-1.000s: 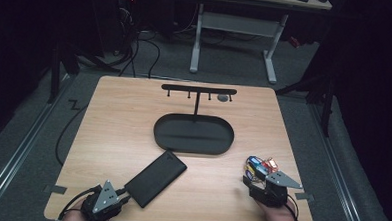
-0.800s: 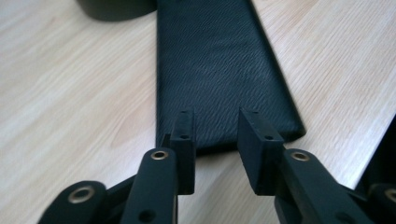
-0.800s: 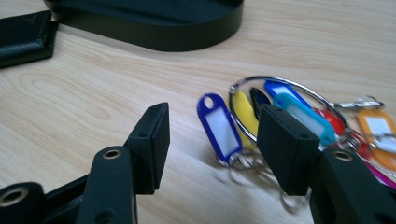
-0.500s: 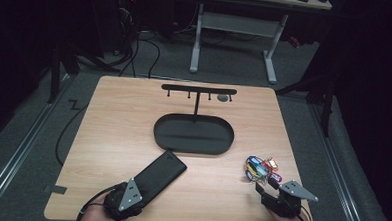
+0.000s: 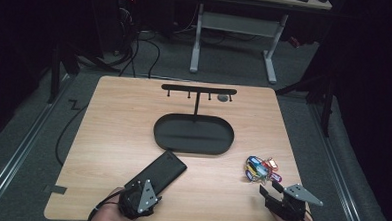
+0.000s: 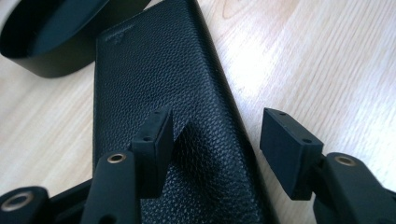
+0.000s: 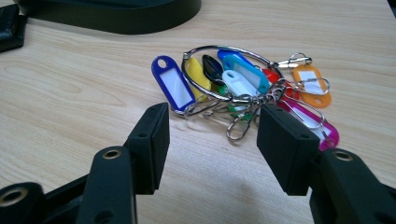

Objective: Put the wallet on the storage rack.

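From the high view I have the left gripper [image 5: 141, 200] at the near edge of the table [image 5: 113, 137], right at the near end of the black wallet [image 5: 157, 171], which lies slantwise just short of the oval black tray [image 5: 193, 134]; the right gripper [image 5: 280, 200] sits near the table's right corner, a little short of the bunch of key tags [image 5: 260, 169]. In the left gripper view the jaws stand wide apart and hold nothing — the left jaw is over the wallet's [image 6: 173, 116] grained leather, the right jaw over bare wood beyond its edge, so the wallet's long side runs between them. In the right gripper view the jaws are likewise wide and empty, with the key tags [image 7: 243, 86] on their ring lying just ahead of the tips, not touched. I judge both hands to be in the approach step. Next, I think, the left must drop and straddle the wallet's edge before closing — the right must push forward to get the ring between its jaws.
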{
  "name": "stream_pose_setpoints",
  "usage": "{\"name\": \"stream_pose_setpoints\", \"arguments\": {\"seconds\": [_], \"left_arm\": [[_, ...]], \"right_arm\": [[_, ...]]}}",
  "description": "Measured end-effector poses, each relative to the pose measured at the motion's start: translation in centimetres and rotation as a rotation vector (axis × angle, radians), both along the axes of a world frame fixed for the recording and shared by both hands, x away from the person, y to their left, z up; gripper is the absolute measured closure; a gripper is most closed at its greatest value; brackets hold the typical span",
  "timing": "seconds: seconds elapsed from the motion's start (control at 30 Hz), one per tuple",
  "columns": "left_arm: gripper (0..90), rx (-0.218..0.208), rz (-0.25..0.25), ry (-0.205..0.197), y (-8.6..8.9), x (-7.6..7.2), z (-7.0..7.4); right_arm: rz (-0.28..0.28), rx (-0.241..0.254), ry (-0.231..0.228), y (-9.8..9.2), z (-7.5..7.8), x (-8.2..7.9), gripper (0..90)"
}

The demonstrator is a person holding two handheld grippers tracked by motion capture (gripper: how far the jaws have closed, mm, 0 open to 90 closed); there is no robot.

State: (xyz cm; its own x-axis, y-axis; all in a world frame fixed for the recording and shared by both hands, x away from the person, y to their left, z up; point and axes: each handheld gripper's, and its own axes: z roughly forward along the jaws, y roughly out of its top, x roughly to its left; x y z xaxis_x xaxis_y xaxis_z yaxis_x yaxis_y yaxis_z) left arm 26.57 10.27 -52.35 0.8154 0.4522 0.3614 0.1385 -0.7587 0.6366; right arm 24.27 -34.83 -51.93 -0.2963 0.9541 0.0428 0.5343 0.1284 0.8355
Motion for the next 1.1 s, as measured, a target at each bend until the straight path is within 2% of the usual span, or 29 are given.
{"name": "stream_pose_setpoints", "arguments": {"seconds": [0.13,0.37,0.43,0.7,0.73,1.1], "left_arm": [[49.8,0.003,0.01,-0.042,0.0,-0.3,-0.3],[53.2,0.007,0.011,-0.051,0.0,-0.4,-0.3],[57.3,0.012,0.012,-0.06,0.1,-0.5,-0.3],[68.6,-0.001,0.02,-0.05,0.4,-0.6,0.0],[70.2,-0.014,0.028,-0.044,0.5,-0.6,0.1],[75.9,-0.037,0.032,-0.051,1.0,-0.7,0.4]], "right_arm": [[0.015,-0.004,-0.001,0.4,0.0,0.3,44.5],[0.031,-0.004,-0.003,0.9,0.1,0.8,44.5],[0.033,-0.001,-0.002,1.0,0.1,0.9,44.5],[0.03,0.002,-0.004,0.9,0.1,0.9,44.5],[0.029,0.004,-0.005,0.9,0.2,0.9,44.5],[0.022,0.015,-0.008,0.5,0.2,0.8,44.4]]}}
